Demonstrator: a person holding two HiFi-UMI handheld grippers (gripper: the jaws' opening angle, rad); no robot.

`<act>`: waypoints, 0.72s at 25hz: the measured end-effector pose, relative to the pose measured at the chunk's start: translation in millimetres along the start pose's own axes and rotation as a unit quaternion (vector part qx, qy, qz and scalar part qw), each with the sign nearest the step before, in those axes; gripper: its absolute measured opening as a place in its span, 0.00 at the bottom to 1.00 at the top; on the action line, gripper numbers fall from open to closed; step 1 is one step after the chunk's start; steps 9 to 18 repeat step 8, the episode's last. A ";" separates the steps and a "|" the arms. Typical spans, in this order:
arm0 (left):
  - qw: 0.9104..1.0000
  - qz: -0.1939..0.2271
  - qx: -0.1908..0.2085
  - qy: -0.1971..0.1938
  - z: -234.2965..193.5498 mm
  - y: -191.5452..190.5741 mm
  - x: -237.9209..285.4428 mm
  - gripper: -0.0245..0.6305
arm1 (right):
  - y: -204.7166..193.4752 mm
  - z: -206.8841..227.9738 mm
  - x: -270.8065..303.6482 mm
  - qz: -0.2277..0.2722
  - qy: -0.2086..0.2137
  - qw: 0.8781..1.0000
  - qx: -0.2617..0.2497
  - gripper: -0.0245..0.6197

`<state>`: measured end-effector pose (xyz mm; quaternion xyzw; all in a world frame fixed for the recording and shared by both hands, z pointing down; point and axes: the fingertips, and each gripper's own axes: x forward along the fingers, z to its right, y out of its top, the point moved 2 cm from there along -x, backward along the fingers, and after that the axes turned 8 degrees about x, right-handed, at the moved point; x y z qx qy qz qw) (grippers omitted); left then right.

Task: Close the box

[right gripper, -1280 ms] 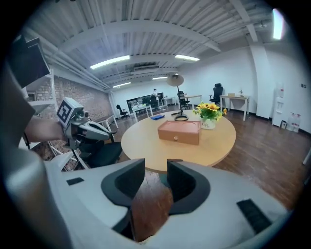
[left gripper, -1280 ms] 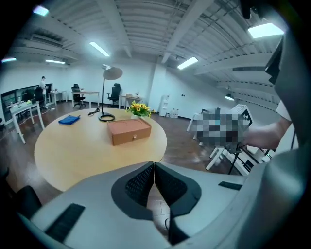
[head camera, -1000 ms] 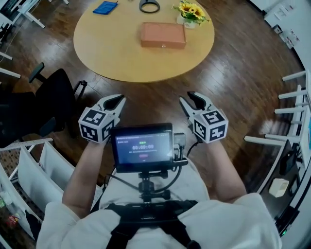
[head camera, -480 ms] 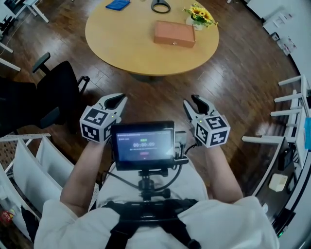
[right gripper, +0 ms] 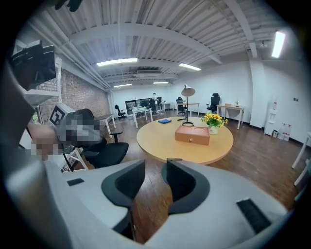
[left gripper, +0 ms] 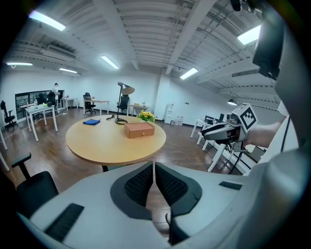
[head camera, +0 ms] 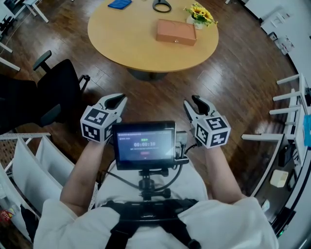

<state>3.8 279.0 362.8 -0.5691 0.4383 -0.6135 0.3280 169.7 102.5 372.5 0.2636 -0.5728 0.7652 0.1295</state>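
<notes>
My left gripper (head camera: 118, 98) is pinched together on nothing and my right gripper (head camera: 193, 102) is spread and empty. I hold both at my waist, since the wooden box (head camera: 176, 32) sits well away on the round table (head camera: 121, 53), near the yellow flowers (head camera: 200, 13).

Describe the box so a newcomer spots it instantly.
Find the round wooden table on the dark plank floor. Toward its far right side in the head view, right beside the pot of yellow flowers, lies the box. It is the only flat, reddish-brown rectangular thing there, with a small catch on its front face.
</notes>
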 end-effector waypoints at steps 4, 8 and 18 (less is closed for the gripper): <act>1.000 -0.001 -0.001 -0.001 0.9 -4.6 -4.6 0.06 | -4.8 -4.9 -2.4 -0.003 -0.003 1.000 0.000 0.27; 1.000 -0.003 0.000 -0.003 3.4 -8.5 -10.5 0.06 | -8.9 -10.7 -5.1 -0.005 -0.004 1.000 0.000 0.27; 1.000 -0.003 0.000 -0.003 3.4 -8.5 -10.5 0.06 | -8.9 -10.7 -5.1 -0.005 -0.004 1.000 0.000 0.27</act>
